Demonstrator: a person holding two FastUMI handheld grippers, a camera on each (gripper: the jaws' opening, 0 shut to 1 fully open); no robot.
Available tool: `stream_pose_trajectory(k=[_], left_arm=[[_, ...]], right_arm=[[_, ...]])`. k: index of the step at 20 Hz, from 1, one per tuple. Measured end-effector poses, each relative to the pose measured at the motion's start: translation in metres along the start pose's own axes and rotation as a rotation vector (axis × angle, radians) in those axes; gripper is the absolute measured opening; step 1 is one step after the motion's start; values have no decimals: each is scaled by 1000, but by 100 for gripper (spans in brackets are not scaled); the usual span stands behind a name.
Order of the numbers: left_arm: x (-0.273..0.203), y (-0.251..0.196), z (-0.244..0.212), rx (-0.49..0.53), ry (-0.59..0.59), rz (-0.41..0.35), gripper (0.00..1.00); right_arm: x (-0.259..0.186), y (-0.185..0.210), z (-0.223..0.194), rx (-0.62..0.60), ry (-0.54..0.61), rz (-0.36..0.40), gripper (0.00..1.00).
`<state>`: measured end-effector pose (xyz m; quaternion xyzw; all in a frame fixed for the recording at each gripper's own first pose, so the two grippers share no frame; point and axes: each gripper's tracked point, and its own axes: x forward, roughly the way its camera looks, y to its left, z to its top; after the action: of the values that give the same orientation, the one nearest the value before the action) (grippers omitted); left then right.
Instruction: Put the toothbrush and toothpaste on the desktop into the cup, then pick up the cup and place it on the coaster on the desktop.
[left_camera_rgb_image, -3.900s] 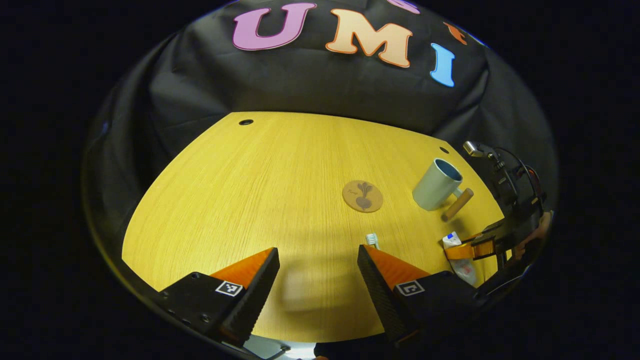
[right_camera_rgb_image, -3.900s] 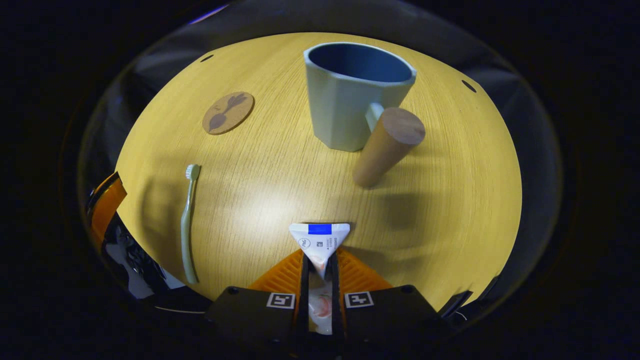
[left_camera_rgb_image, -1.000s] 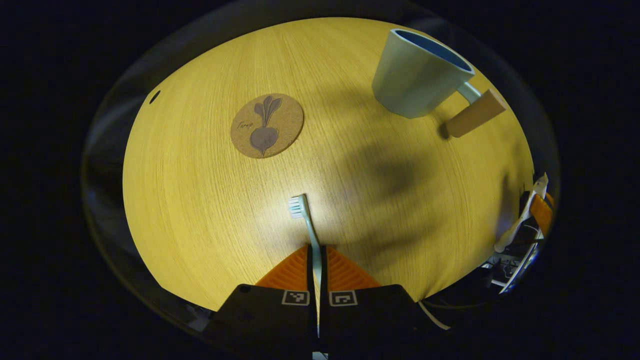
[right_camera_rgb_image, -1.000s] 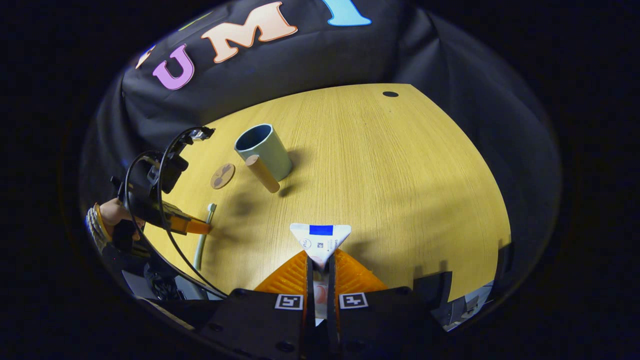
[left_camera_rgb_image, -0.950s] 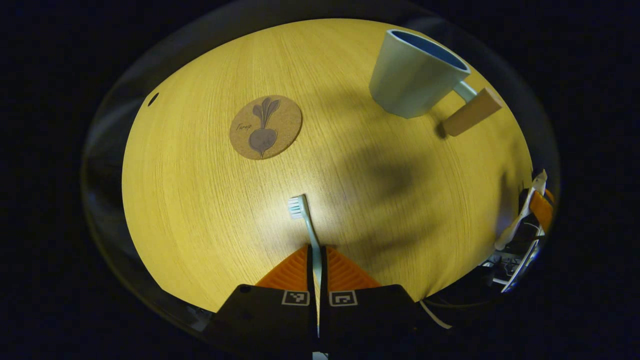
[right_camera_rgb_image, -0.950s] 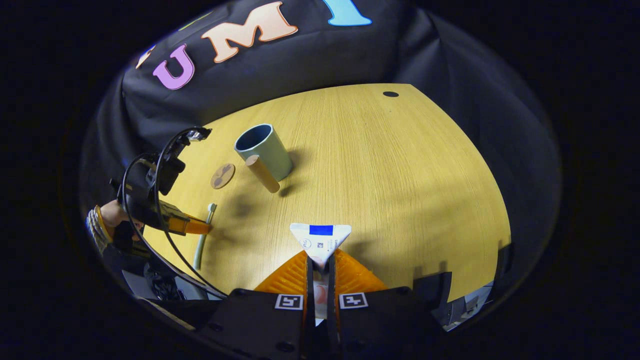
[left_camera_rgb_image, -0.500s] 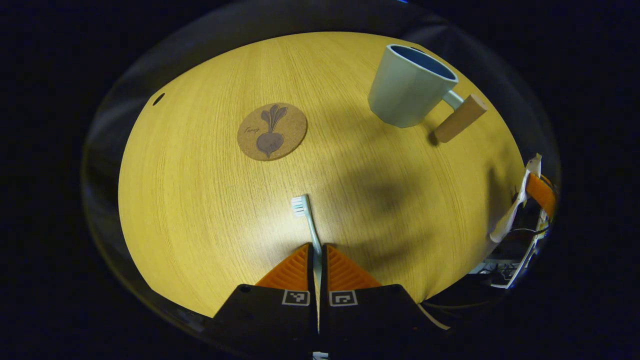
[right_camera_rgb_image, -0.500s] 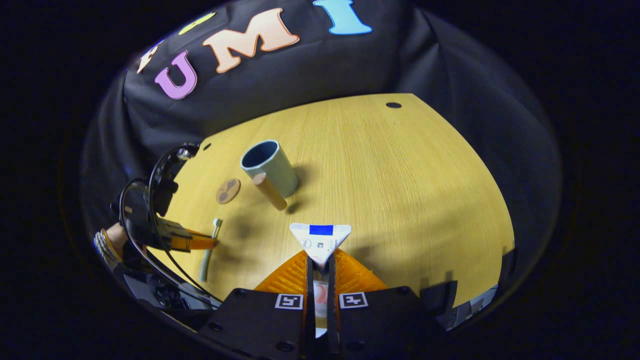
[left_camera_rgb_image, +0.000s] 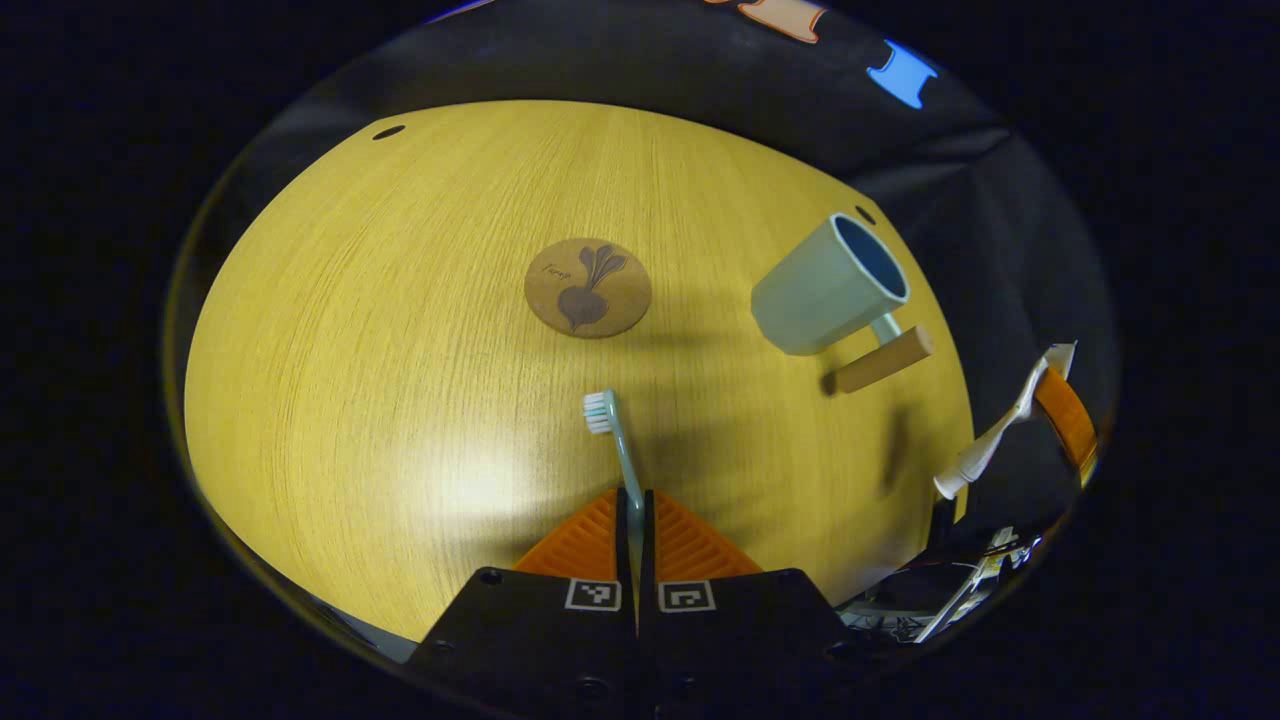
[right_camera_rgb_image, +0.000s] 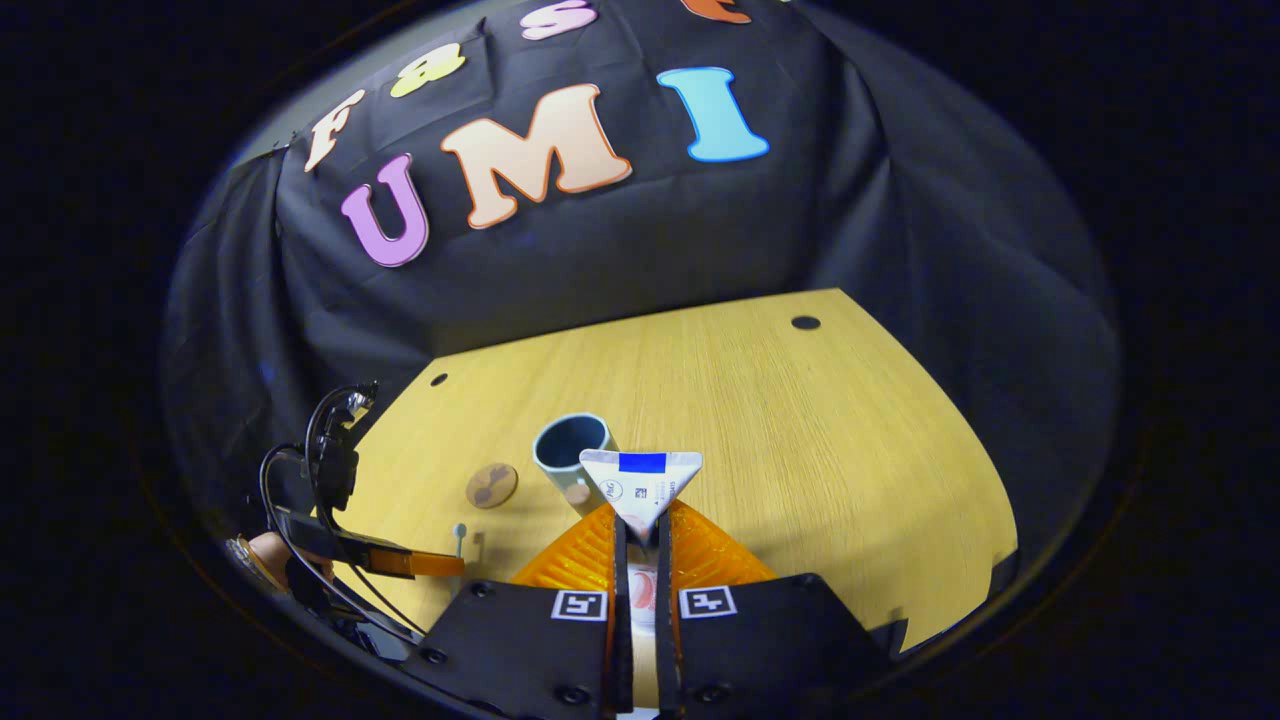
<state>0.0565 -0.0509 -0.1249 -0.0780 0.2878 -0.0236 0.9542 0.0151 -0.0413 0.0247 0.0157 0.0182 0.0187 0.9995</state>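
Both grippers have risen off the counter (left_camera_rgb_image: 350, 330) since a second ago, each carrying its load. In the right gripper view the camera has tipped up, and the cup (right_camera_rgb_image: 570, 445) has shrunk to a small shape just behind the toothpaste (right_camera_rgb_image: 641, 488). In the left gripper view the cup (left_camera_rgb_image: 828, 288) and coaster (left_camera_rgb_image: 588, 288) have slid toward the middle. Both pick-ups look done, so the next step is likely to carry the two things to the cup.

The left gripper (left_camera_rgb_image: 636, 520) has its jaws shut almost fully on the toothbrush (left_camera_rgb_image: 618, 450), clamping the handle with the bristle head sticking out ahead over the wood. From the right gripper view that brush (right_camera_rgb_image: 459, 540) appears clear of the counter.

The right gripper (right_camera_rgb_image: 640, 545) has its jaws closed to a narrow gap on the toothpaste, whose flat crimped end points forward. In the left gripper view the tube (left_camera_rgb_image: 995, 440) hangs cap-down from those jaws at the counter's right edge.

The cup stands upright and empty, handle (left_camera_rgb_image: 883, 360) toward the grippers, just right of the bare coaster and apart from it.
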Motion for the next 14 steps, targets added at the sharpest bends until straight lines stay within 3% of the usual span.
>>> stream_pose_trajectory(k=[3,7,14], left_arm=[[-12,2,19,50,-78,-26,0],[-28,-10,48,19,-193,-124,0],[-51,-18,96,53,-372,-231,0]], right_arm=[[0,21,30,-9,-69,27,12],[17,47,62,-30,-153,58,9],[64,82,103,-52,-258,74,11]])
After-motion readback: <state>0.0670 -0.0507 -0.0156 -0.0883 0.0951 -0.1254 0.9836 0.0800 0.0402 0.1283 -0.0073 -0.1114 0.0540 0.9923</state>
